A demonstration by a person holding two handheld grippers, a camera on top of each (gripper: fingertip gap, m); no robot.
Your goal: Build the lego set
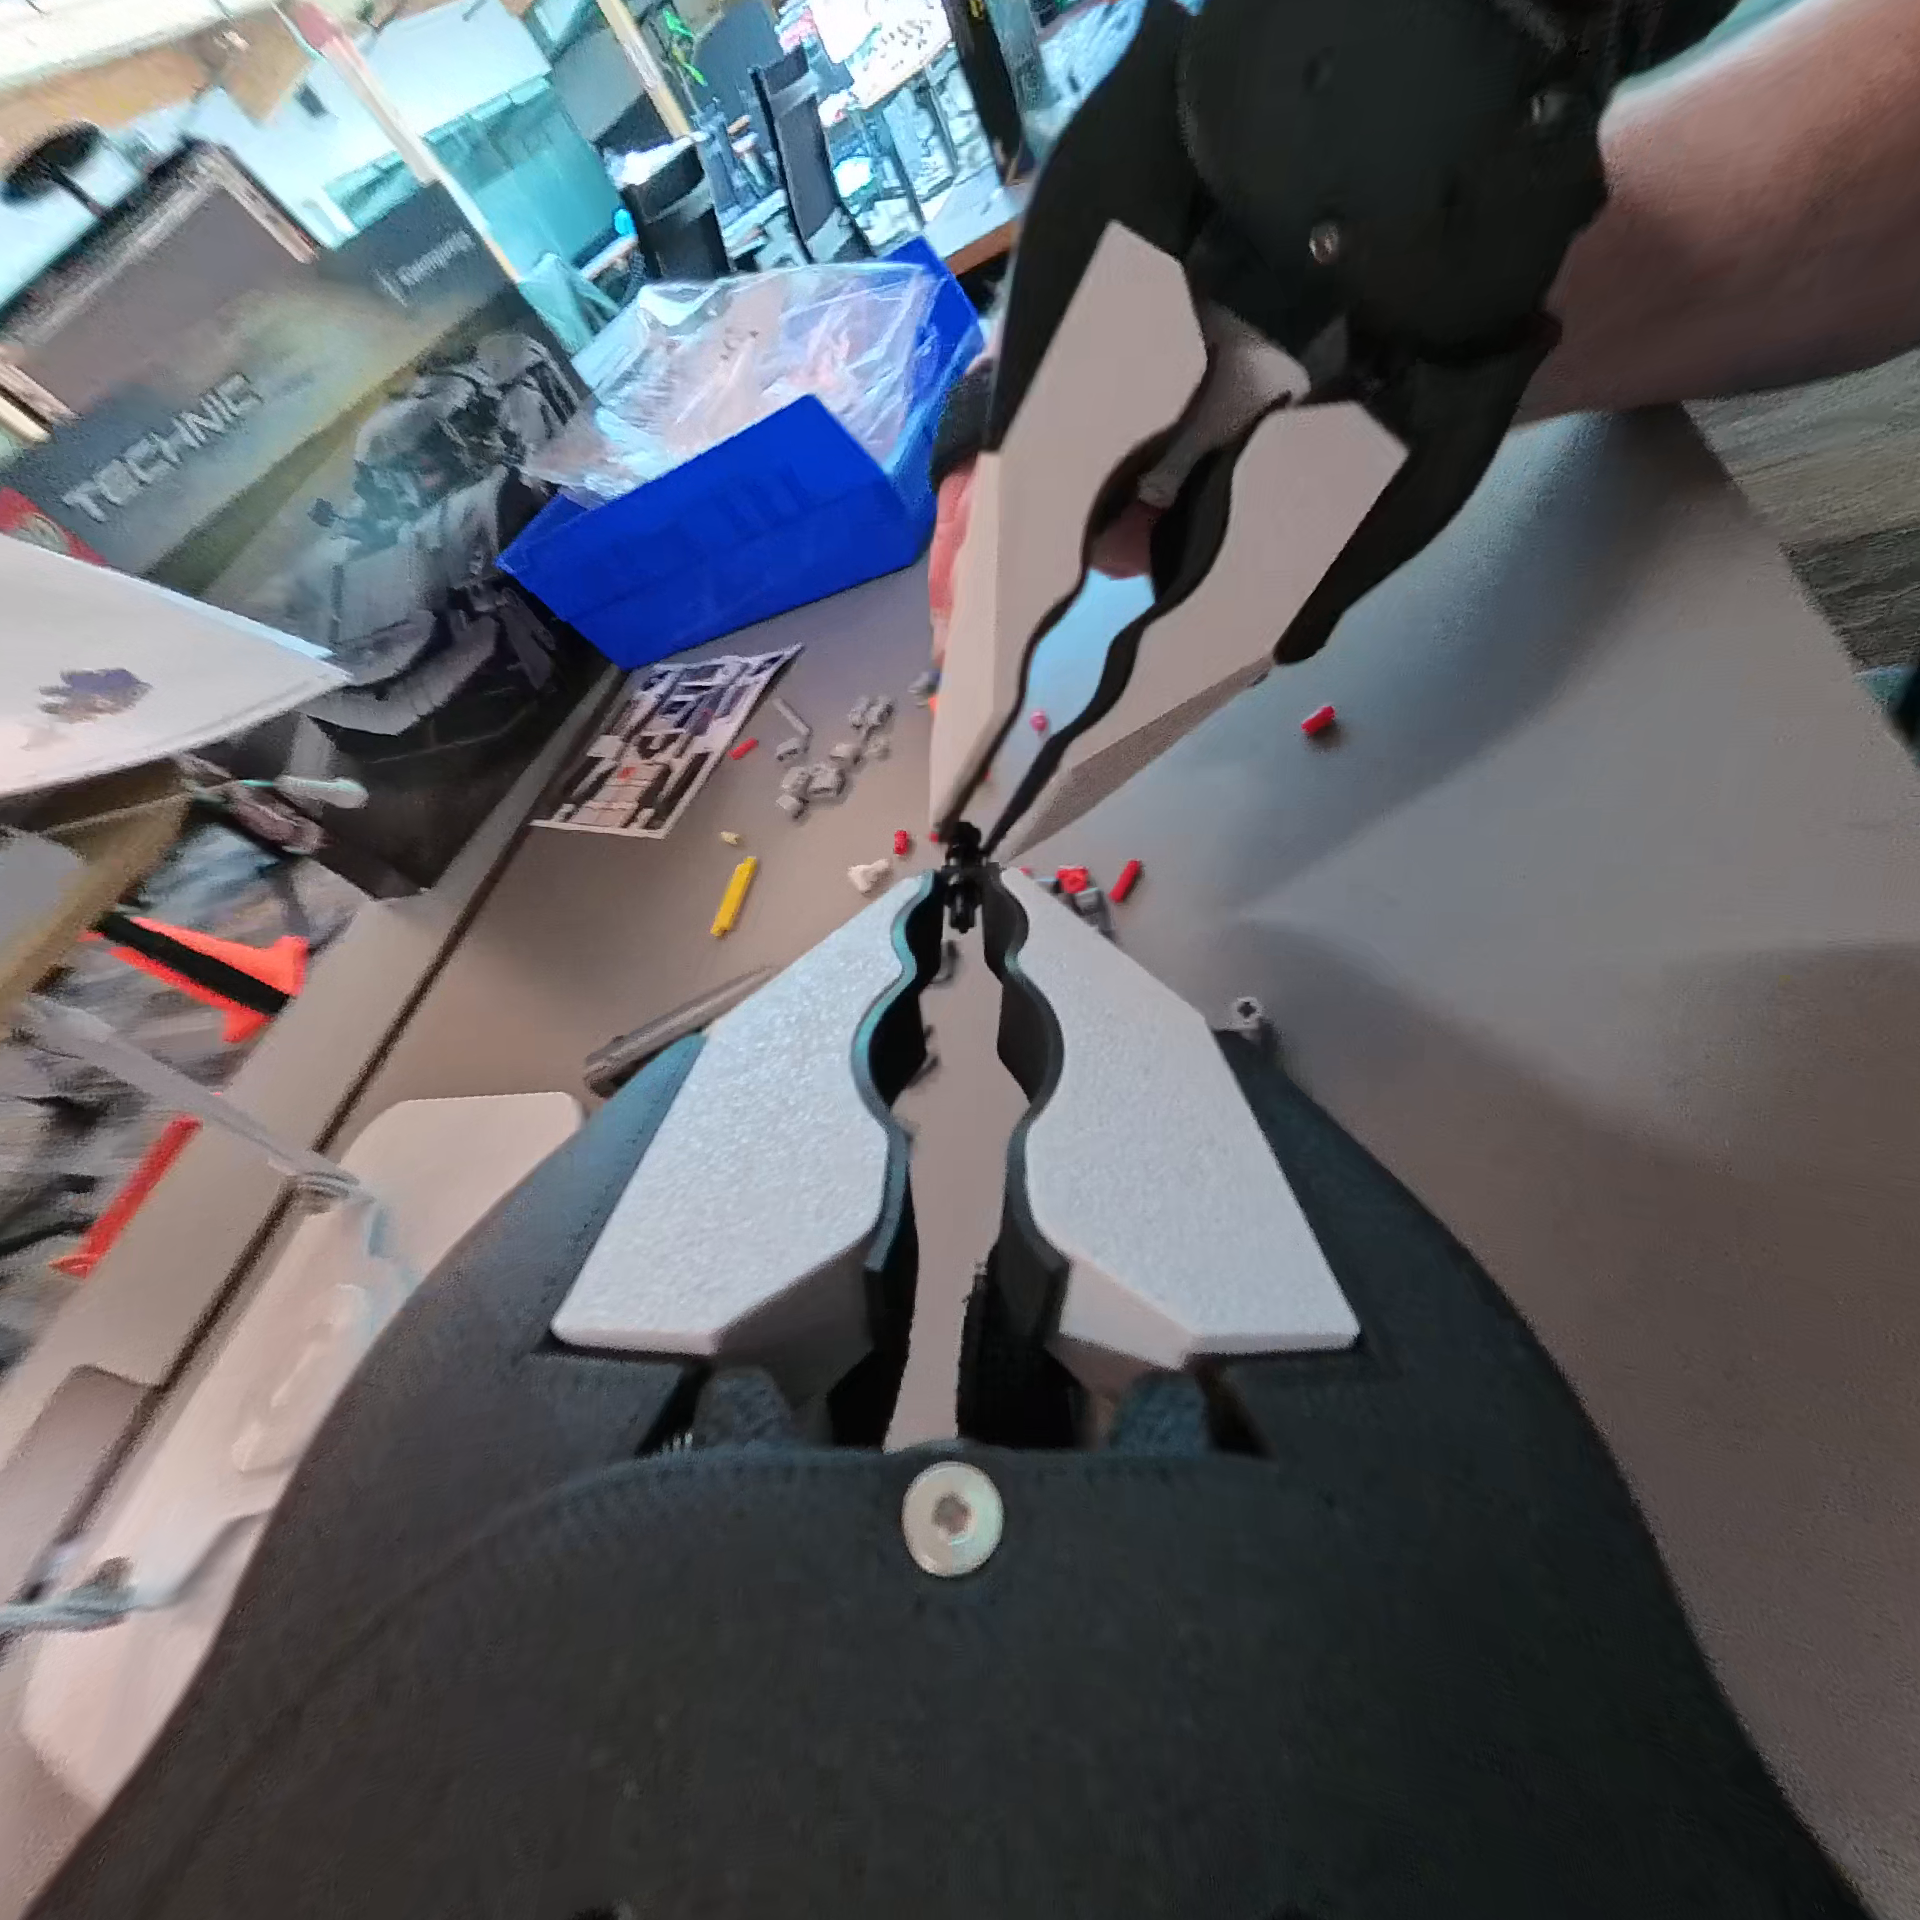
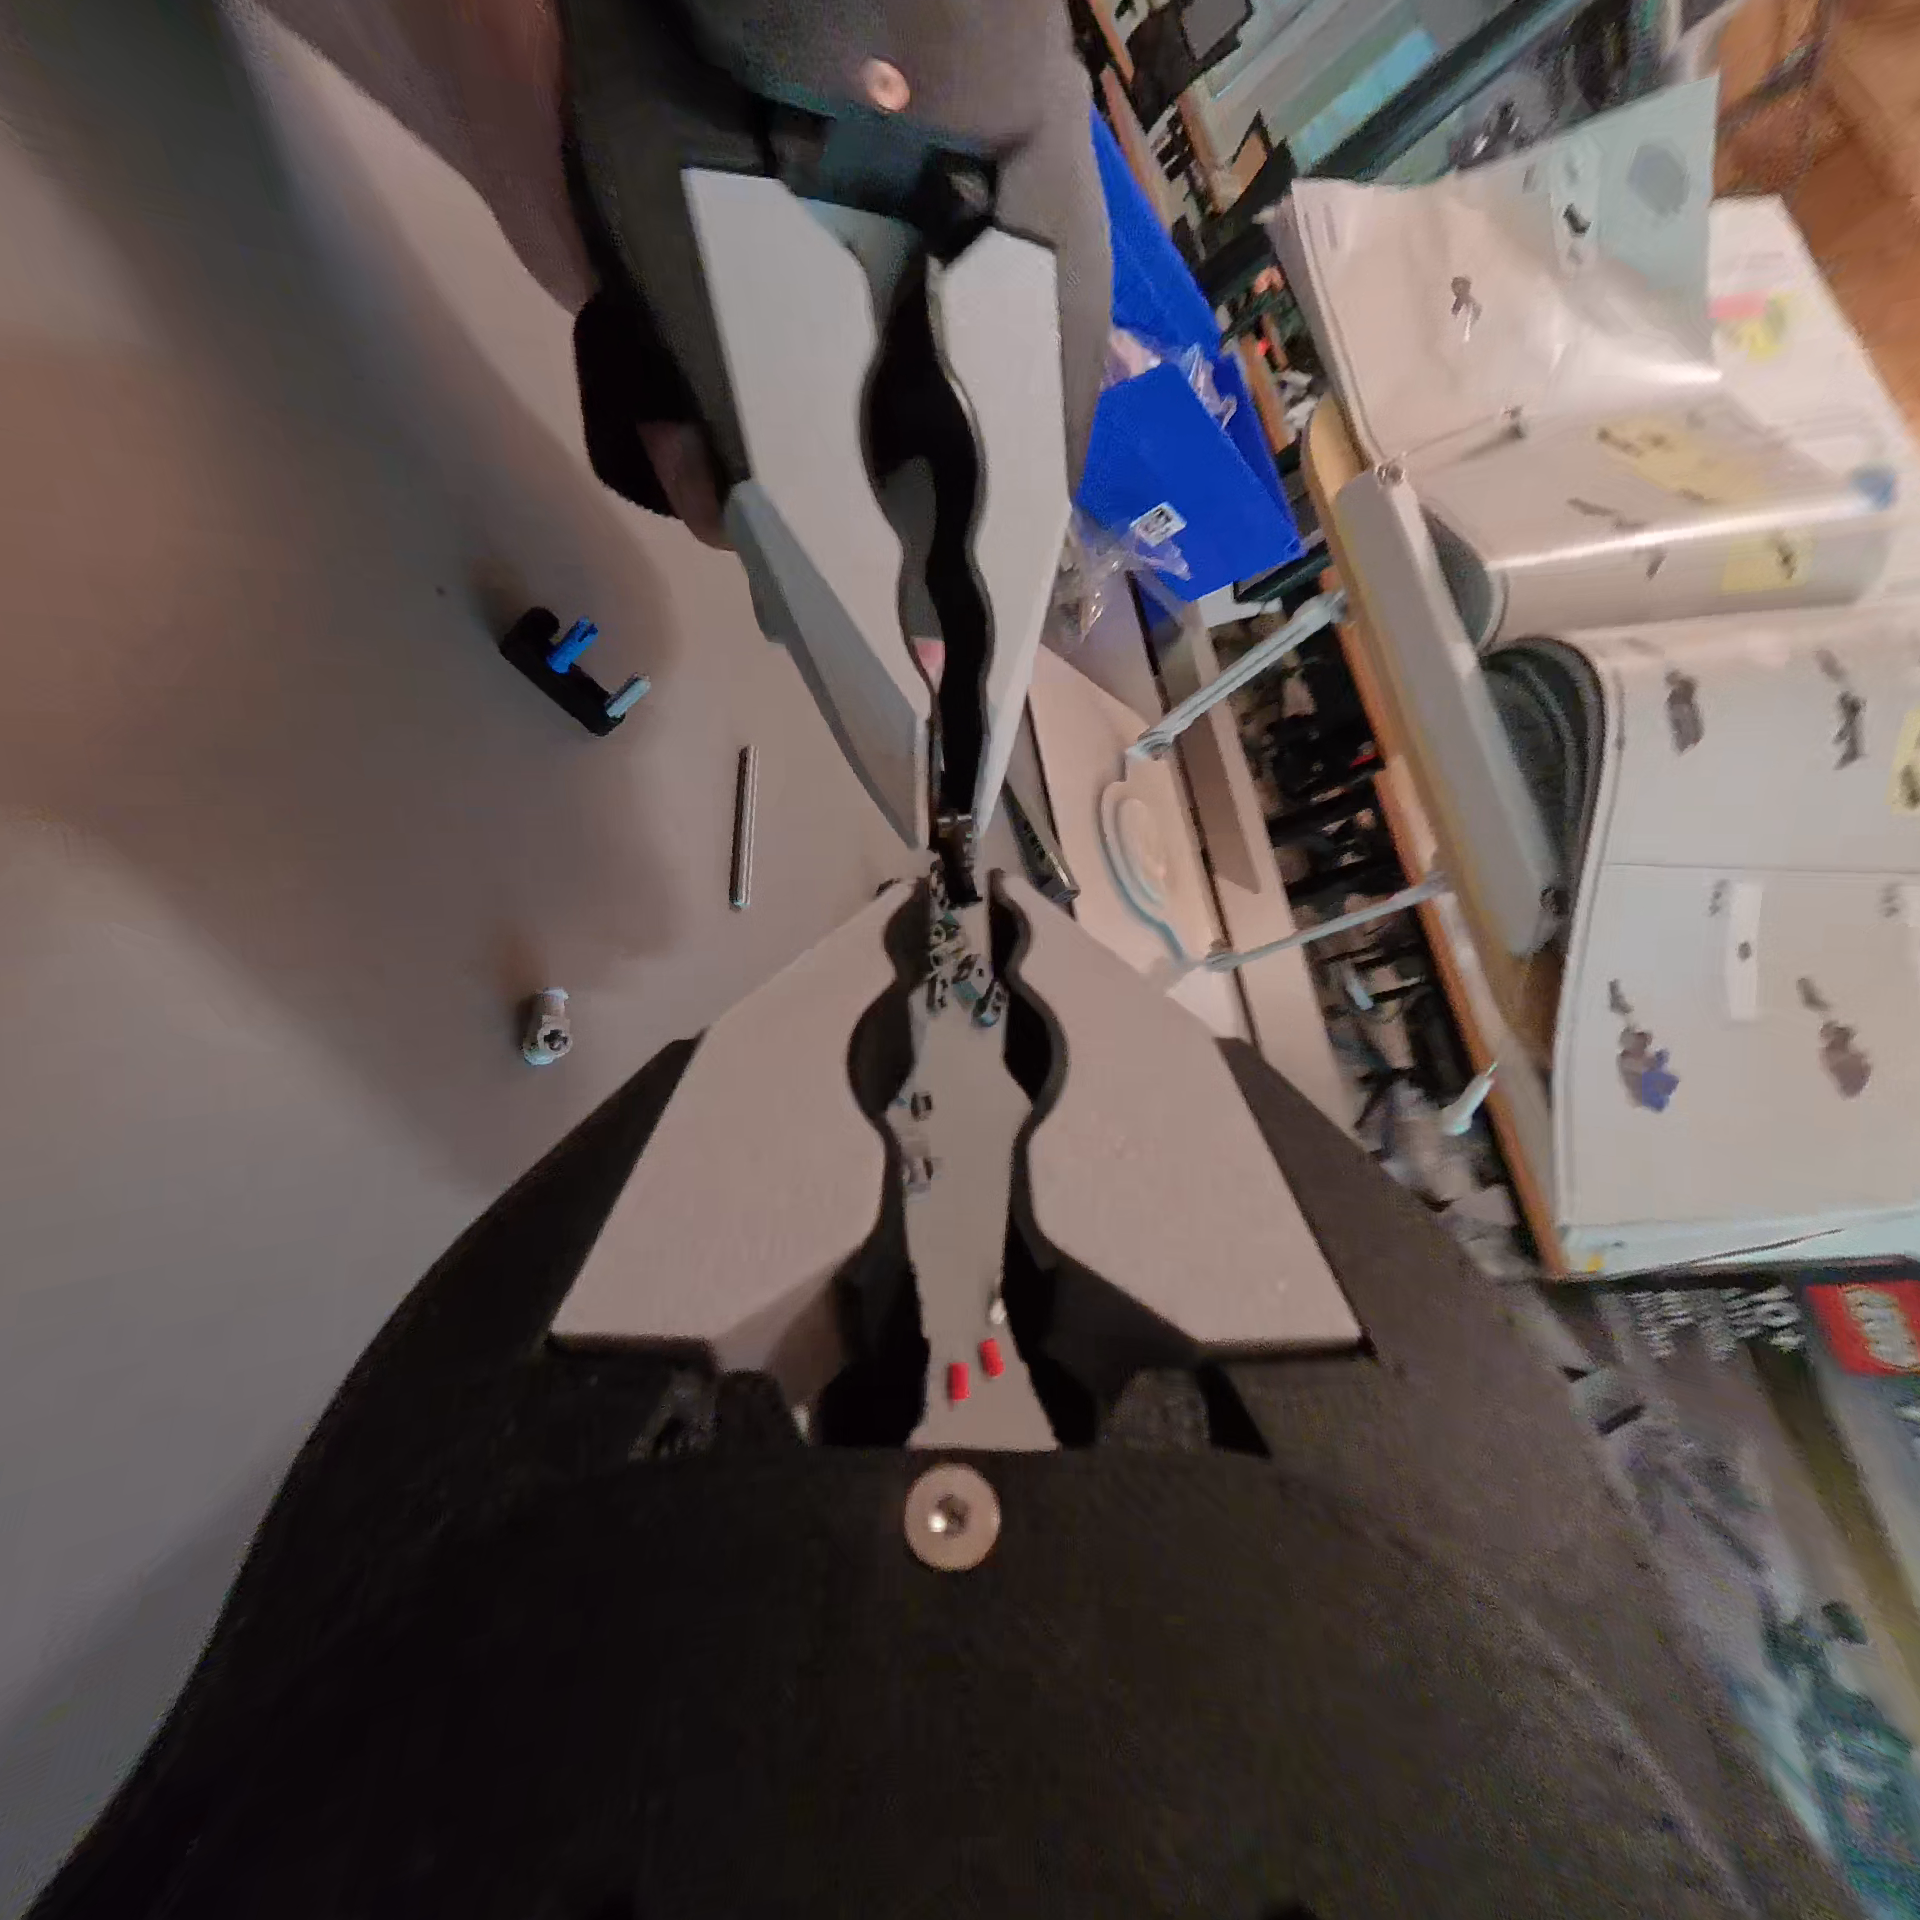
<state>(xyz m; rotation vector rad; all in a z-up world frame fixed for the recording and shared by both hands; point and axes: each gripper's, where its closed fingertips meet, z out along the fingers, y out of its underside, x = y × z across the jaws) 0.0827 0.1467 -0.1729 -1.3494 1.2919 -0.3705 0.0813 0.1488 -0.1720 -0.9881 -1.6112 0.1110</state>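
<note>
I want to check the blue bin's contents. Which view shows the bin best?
The left wrist view: the blue bin shows nearly whole on the table, with clear plastic bags piled in it. The right wrist view shows only part of it, behind the left gripper.

Right gripper point(image 2: 961, 883) tip to tip with left gripper point(image 2: 954, 821) above the grey bench point(image 2: 260, 831). A small black part point(image 2: 958, 847) spans both sets of tips; left's fingers close on its far end, right's near-closed about its near end, pad contact unclear. Small grey pieces point(image 2: 961, 977) lie on the bench under the right jaws, two red pins point(image 2: 971, 1369) nearer the base. Off to the left: thin grey axle point(image 2: 742, 826), grey connector point(image 2: 547, 1027), black piece with blue pin point(image 2: 571, 665). Blue bin point(image 2: 1174, 488) at the bench's far edge.
</note>
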